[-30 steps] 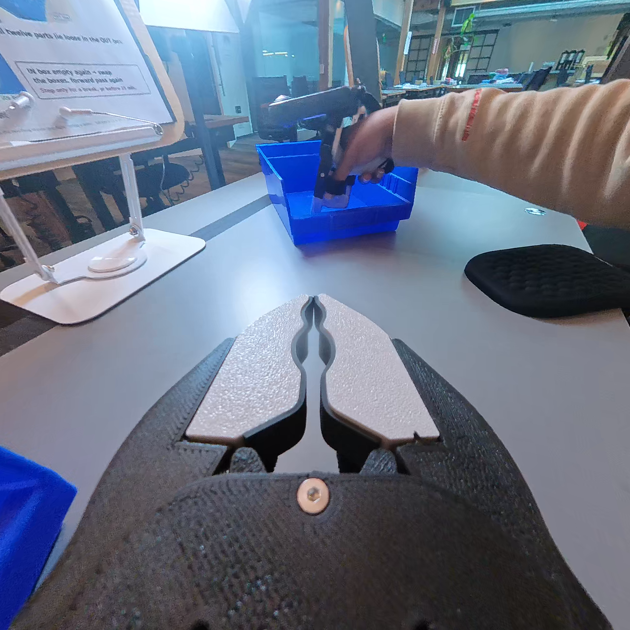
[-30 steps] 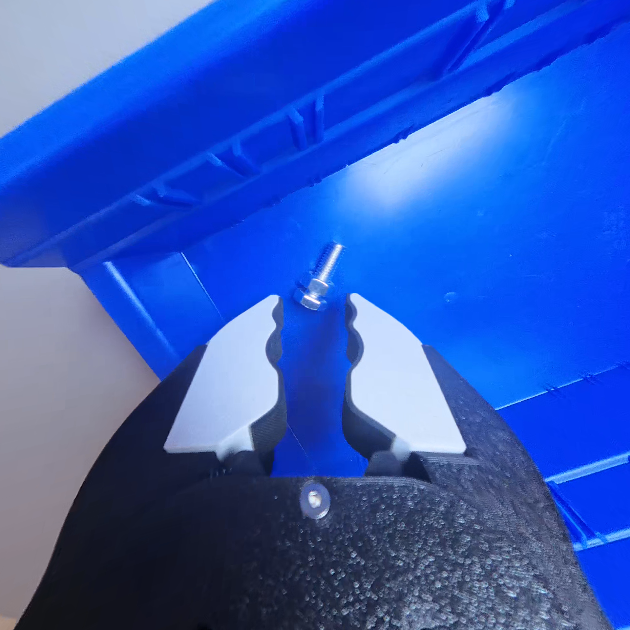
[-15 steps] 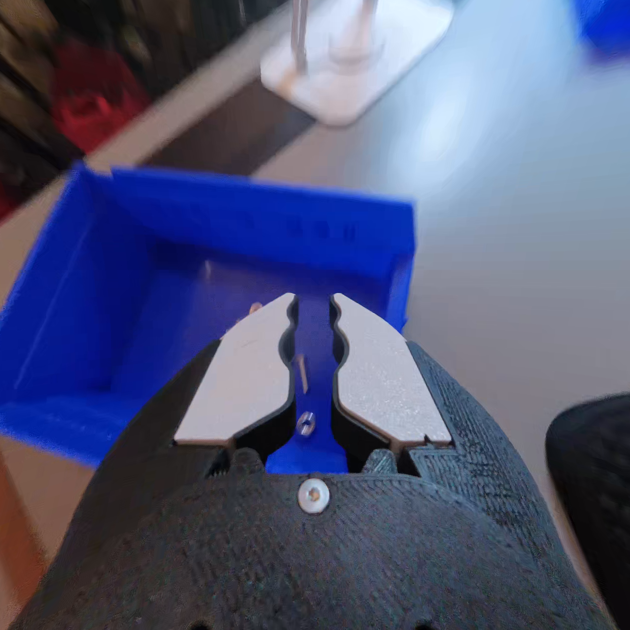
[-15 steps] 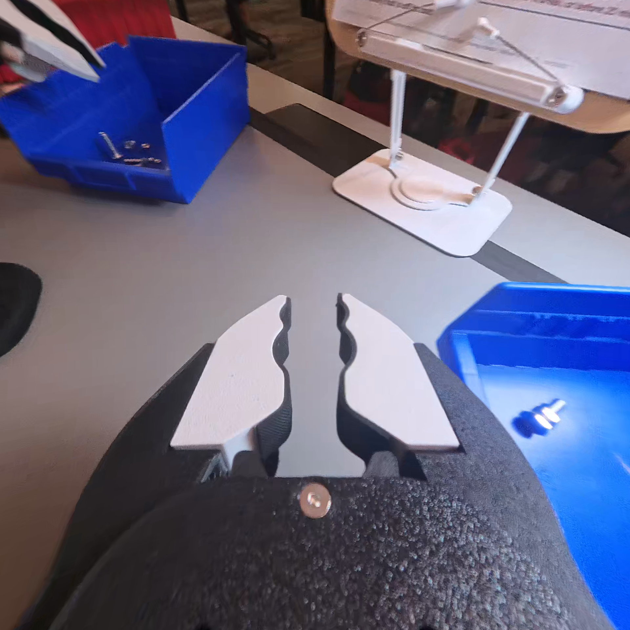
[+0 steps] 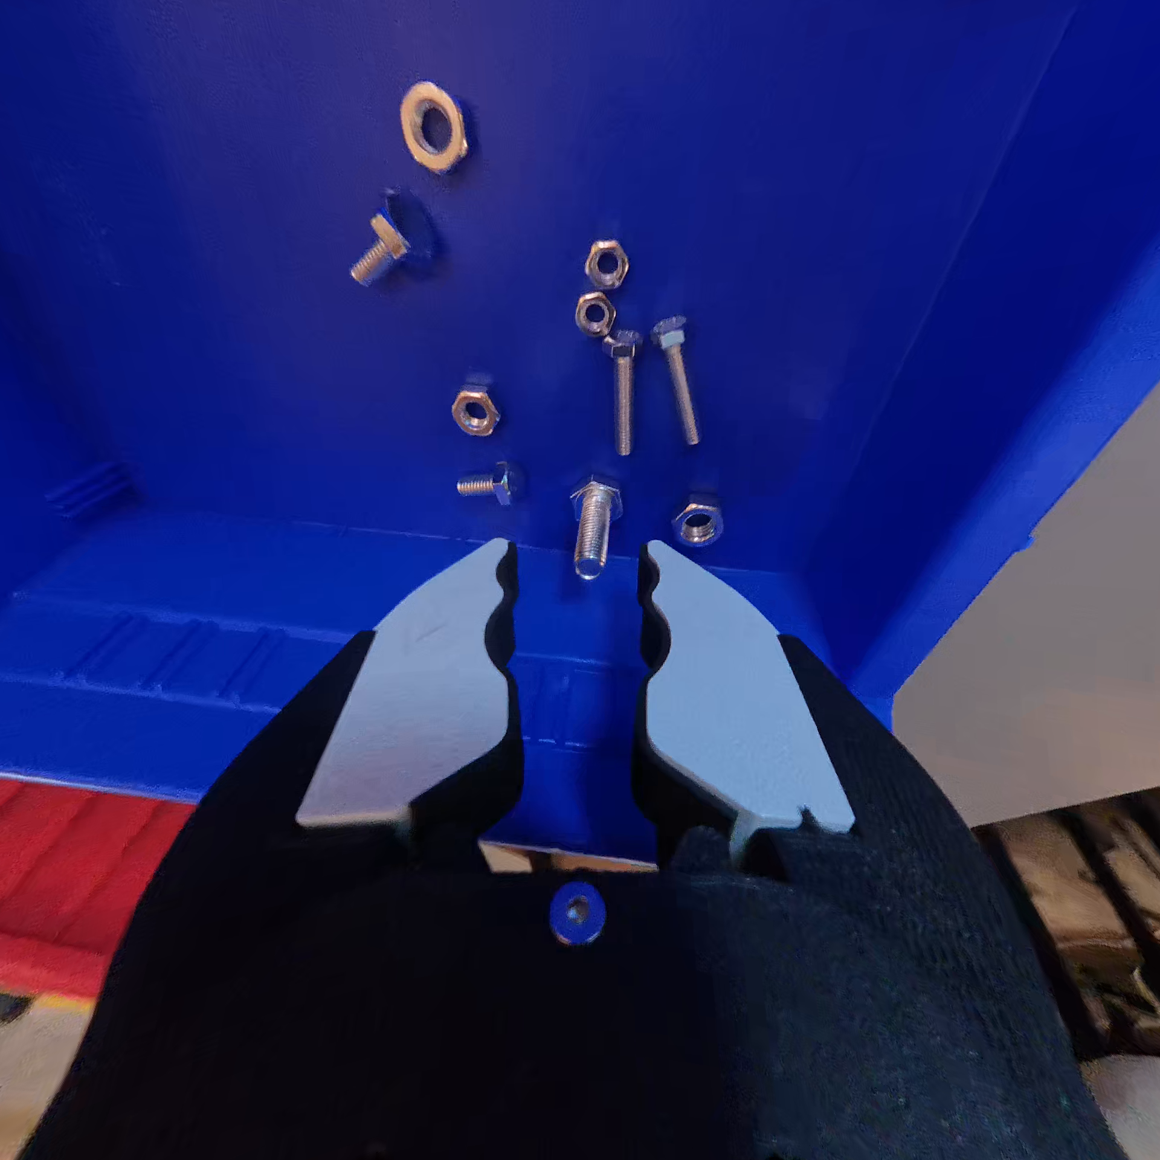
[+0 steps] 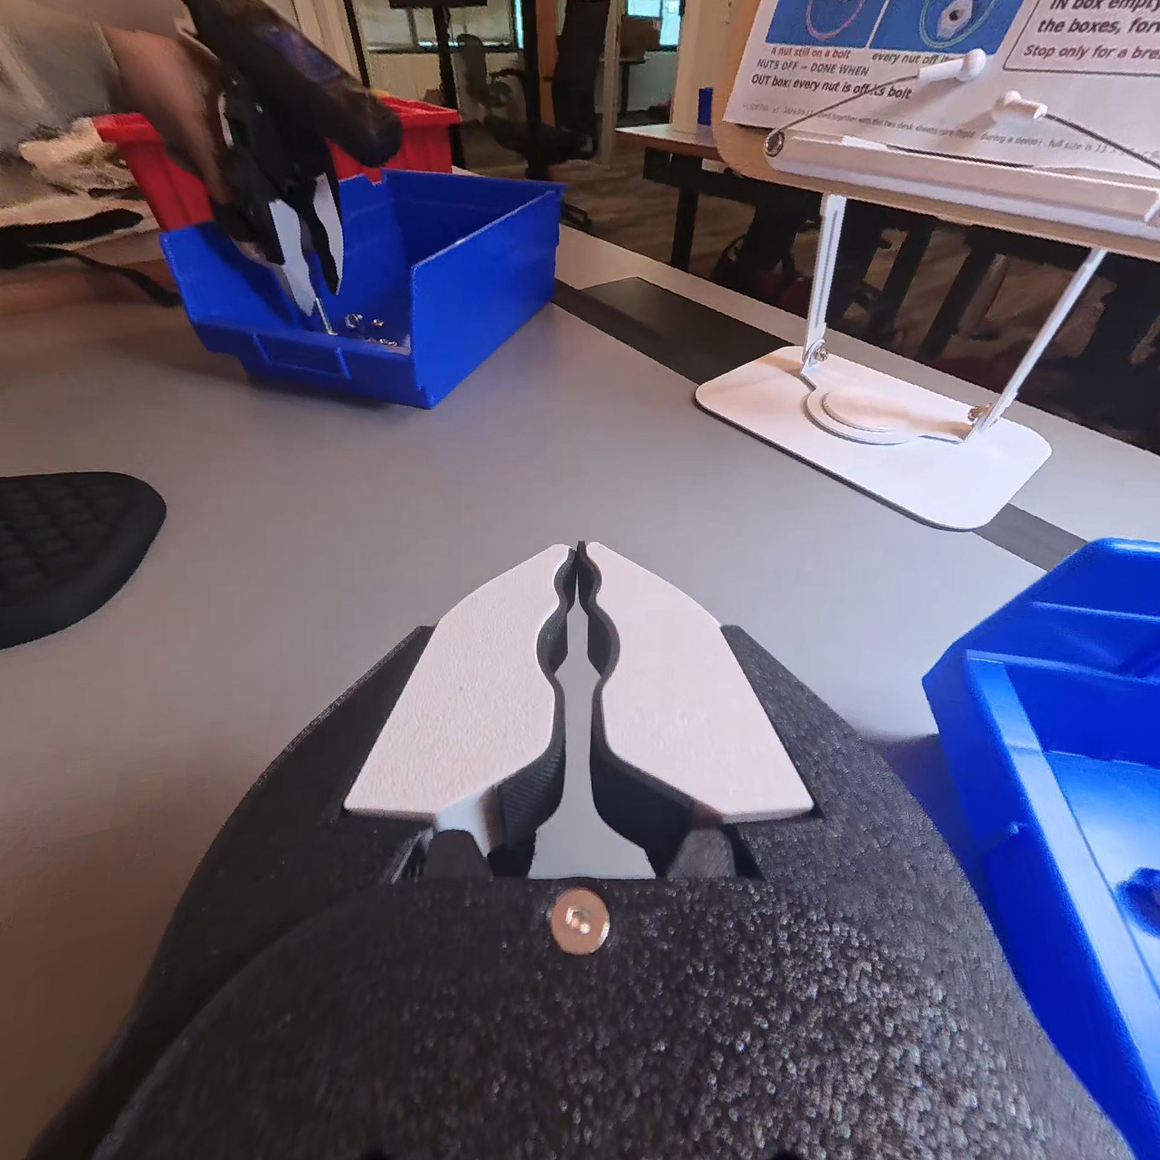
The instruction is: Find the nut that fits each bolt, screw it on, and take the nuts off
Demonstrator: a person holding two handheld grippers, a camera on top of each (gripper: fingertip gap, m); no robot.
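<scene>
My left gripper (image 5: 576, 555) is open and empty, reaching down into a blue bin (image 5: 188, 659) that holds several loose bolts and nuts. A thick short bolt (image 5: 592, 526) lies just ahead of the gap between the fingertips, with a nut (image 5: 698, 520) to its right. Two long thin bolts (image 5: 653, 389) lie beyond, with small nuts (image 5: 601, 289) and a large flat nut (image 5: 434, 127) farther off. My right gripper (image 6: 577, 549) is shut and empty above the grey table (image 6: 376, 533). The left gripper also shows in the right wrist view (image 6: 314, 263), inside that bin (image 6: 483, 295).
A second blue bin (image 6: 1054, 722) sits just right of my right gripper. A white stand (image 6: 879, 433) holding a printed sheet is at the back right. A black pad (image 6: 56, 552) lies at the left. A red bin (image 6: 150, 157) stands behind the far blue bin. Tip to tip, the grippers are about 45 centimeters apart.
My left gripper swung from the bare table into the bin of bolts and nuts and opened wider. My right gripper left the other bin, where a bolt with a nut lay, and shut.
</scene>
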